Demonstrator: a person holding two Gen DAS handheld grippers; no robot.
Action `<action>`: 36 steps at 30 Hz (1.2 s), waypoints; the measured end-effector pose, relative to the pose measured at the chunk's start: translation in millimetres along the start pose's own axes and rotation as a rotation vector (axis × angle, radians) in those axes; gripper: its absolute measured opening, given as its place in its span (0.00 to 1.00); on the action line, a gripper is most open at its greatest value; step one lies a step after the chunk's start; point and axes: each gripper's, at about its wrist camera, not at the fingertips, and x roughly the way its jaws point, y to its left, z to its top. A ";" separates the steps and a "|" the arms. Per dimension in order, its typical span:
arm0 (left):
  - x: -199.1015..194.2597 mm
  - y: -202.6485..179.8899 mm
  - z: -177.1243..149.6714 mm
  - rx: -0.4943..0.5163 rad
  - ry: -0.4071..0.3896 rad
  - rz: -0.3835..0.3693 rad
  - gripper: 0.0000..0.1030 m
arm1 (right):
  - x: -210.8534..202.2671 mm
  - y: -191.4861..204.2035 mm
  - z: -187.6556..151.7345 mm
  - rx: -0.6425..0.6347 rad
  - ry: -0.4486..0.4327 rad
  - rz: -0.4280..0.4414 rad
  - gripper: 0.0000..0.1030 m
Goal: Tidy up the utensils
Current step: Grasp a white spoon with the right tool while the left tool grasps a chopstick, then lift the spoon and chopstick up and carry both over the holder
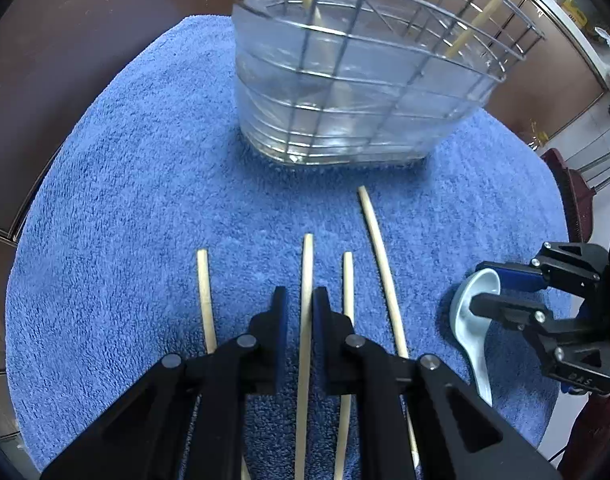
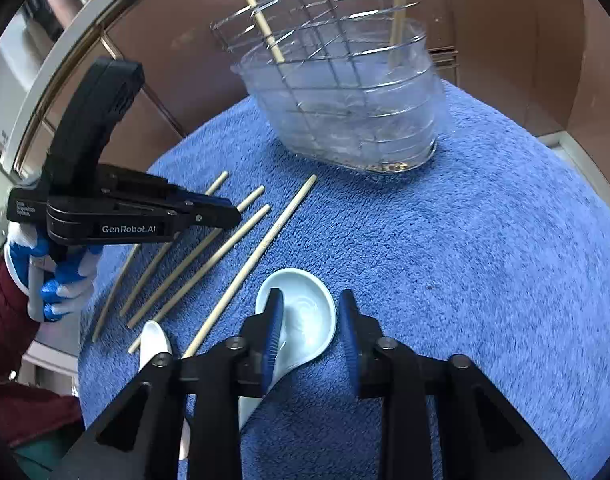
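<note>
While the left gripper is pinched on a pale bamboo chopstick, the pale-blue ceramic spoon, loosely straddled by the right gripper, could be tipped off-centre.

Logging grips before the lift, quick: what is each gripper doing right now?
Left gripper: fingers closed on one chopstick lying on the towel.
Right gripper: fingers straddle the spoon; contact cannot be told.

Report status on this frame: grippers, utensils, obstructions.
Left gripper closed on one chopstick lying on the blue towel. Right gripper open, straddling the spoon. Holder has two chopsticks already. Nothing in the way.
</note>
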 end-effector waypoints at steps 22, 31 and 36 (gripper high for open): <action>1.9 4.3 10.3 -0.003 -0.030 0.002 0.04 | -8.6 3.6 0.0 -0.089 -0.038 -0.048 0.07; -44.9 10.8 -8.1 -0.021 -0.240 0.001 0.04 | -67.1 31.3 -11.7 -0.120 -0.168 -0.204 0.07; -81.5 4.9 -32.5 -0.016 -0.337 0.006 0.04 | -96.7 54.7 -22.6 -0.132 -0.228 -0.289 0.07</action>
